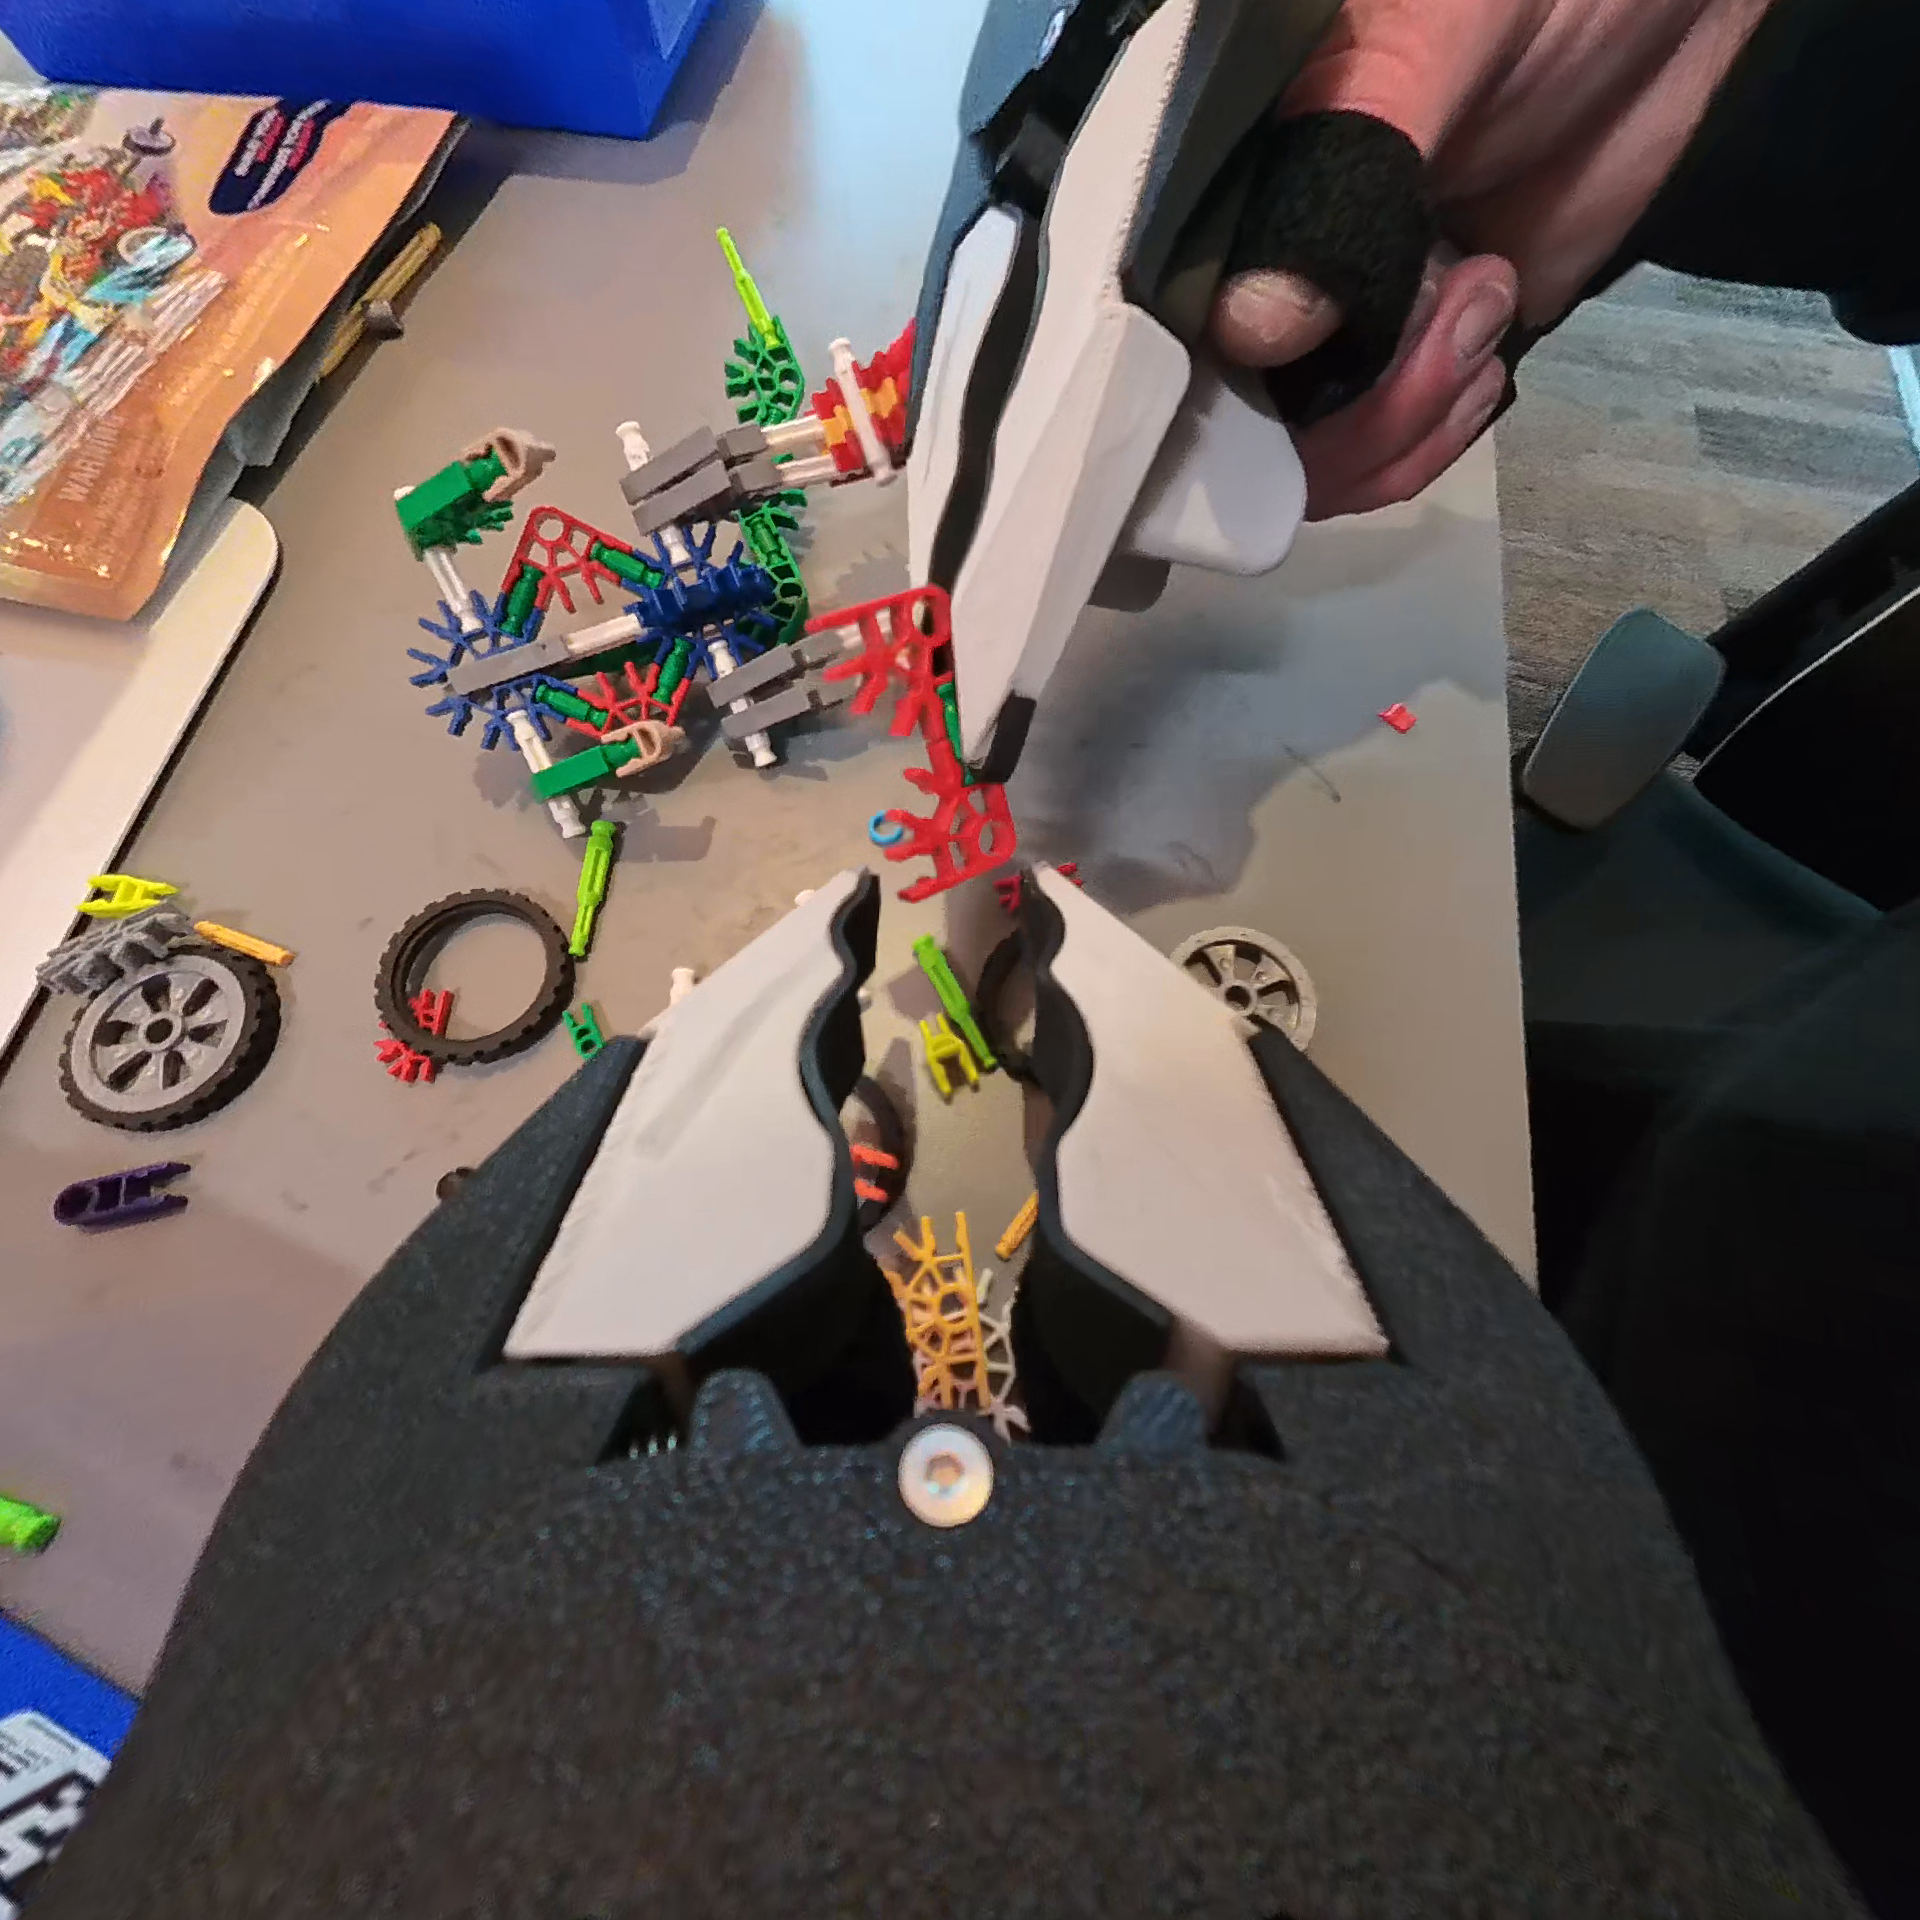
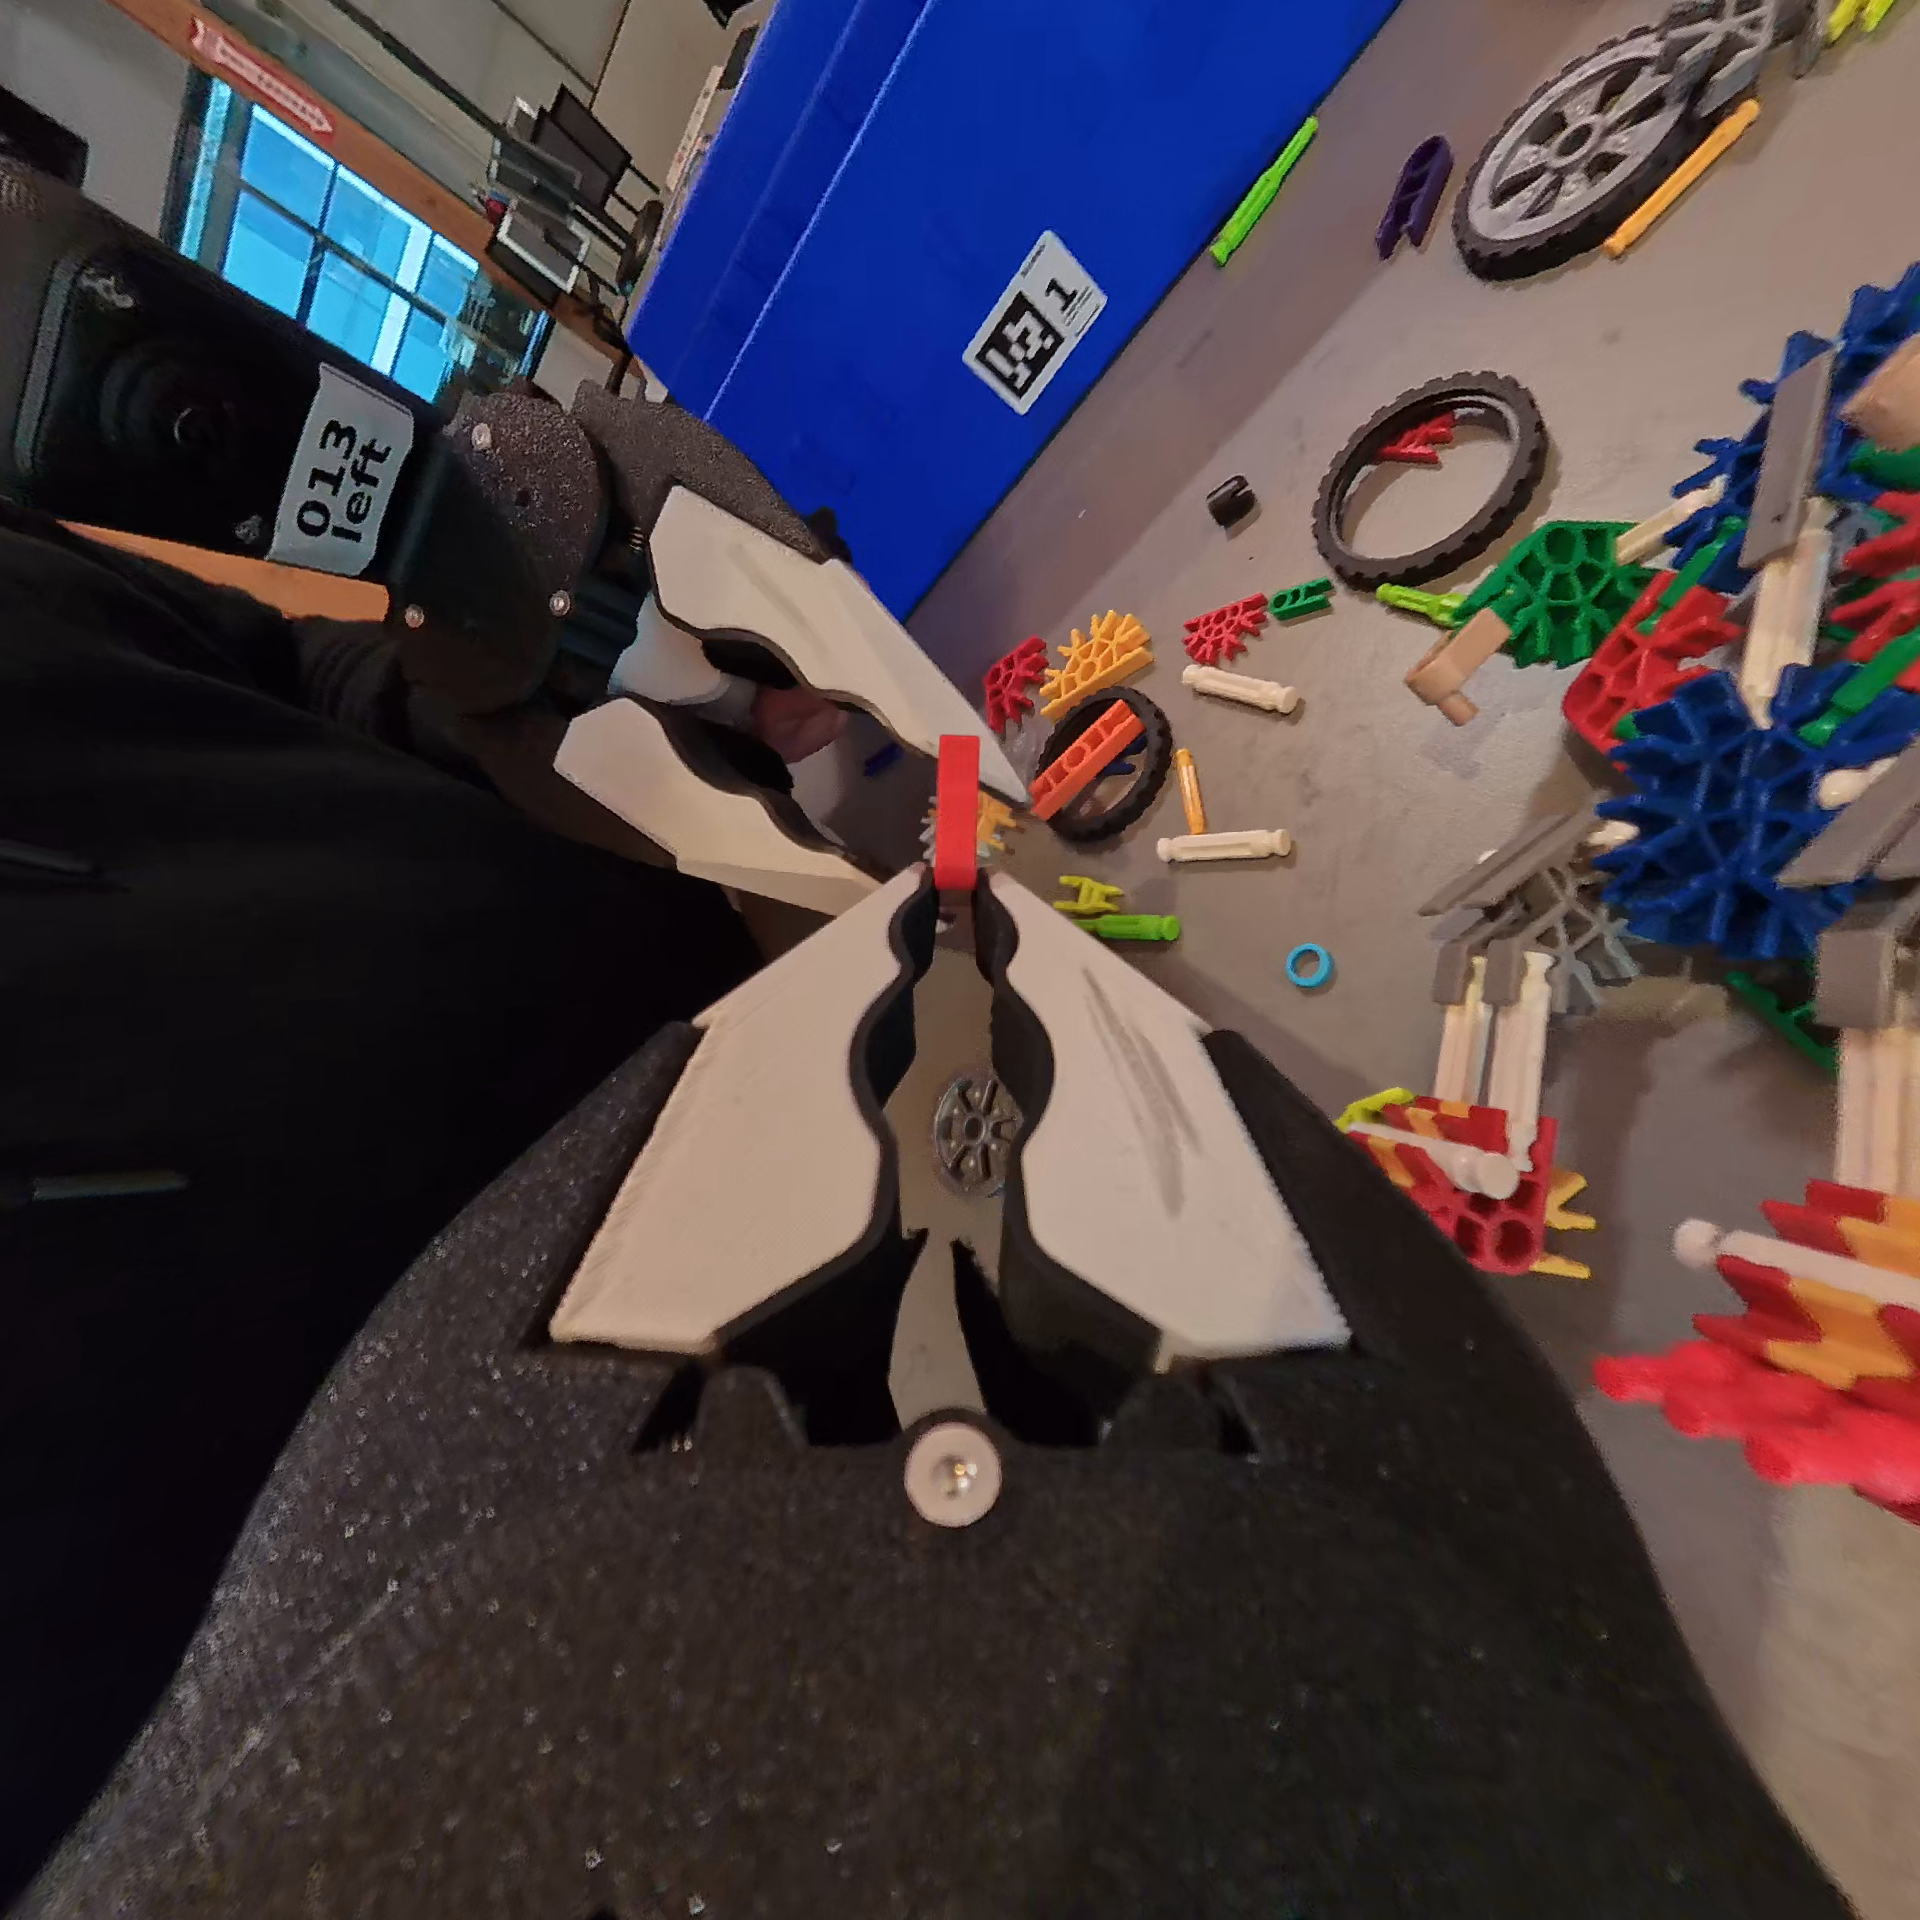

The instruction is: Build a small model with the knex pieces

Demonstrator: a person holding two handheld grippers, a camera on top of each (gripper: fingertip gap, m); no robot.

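R gripper (image 2: pixel 954 883): jaws nearly closed, pinching a red connector piece (image 2: pixel 956 810) at the tips; seen edge-on there it looks like a flat red bar. In the left wrist view the same piece (image 1: pixel 951 842) shows as a red lattice corner connector w/ prongs, hanging from the R gripper (image 1: pixel 992 758), which comes down from above, a person's hand (image 1: pixel 1455 291) w/ a black finger sleeve on it. A 2nd red connector (image 1: pixel 894 649) sits just behind it.

L gripper (image 1: pixel 956 894): jaws partly open, nothing between them, tips just below the red piece. Same gripper in the right wrist view (image 2: pixel 935 821), tips close to the held piece.

On the grey table (image 1: pixel 312 748): 1 multi-colour rod-and-connector build (image 1: pixel 623 603) (blue, red, green, grey, white), 1 loose black tyre (image 1: pixel 475 977), 1 grey wheel w/ tyre (image 1: pixel 166 1039), 1 bare grey hub (image 1: pixel 1242 987), 1 purple clip (image 1: pixel 120 1195), 1 small blue ring (image 2: pixel 1309 966), 2 white rods (image 2: pixel 1226 844) near a small tyre (image 2: pixel 1107 764), yellow connectors (image 1: pixel 940 1309) under the L jaws.

Printed instruction sheet (image 1: pixel 135 343) far left; blue bin (image 2: pixel 935 260) w/ a white code sticker (image 2: pixel 1034 322); white label (image 2: pixel 338 473) on the L gripper's body.
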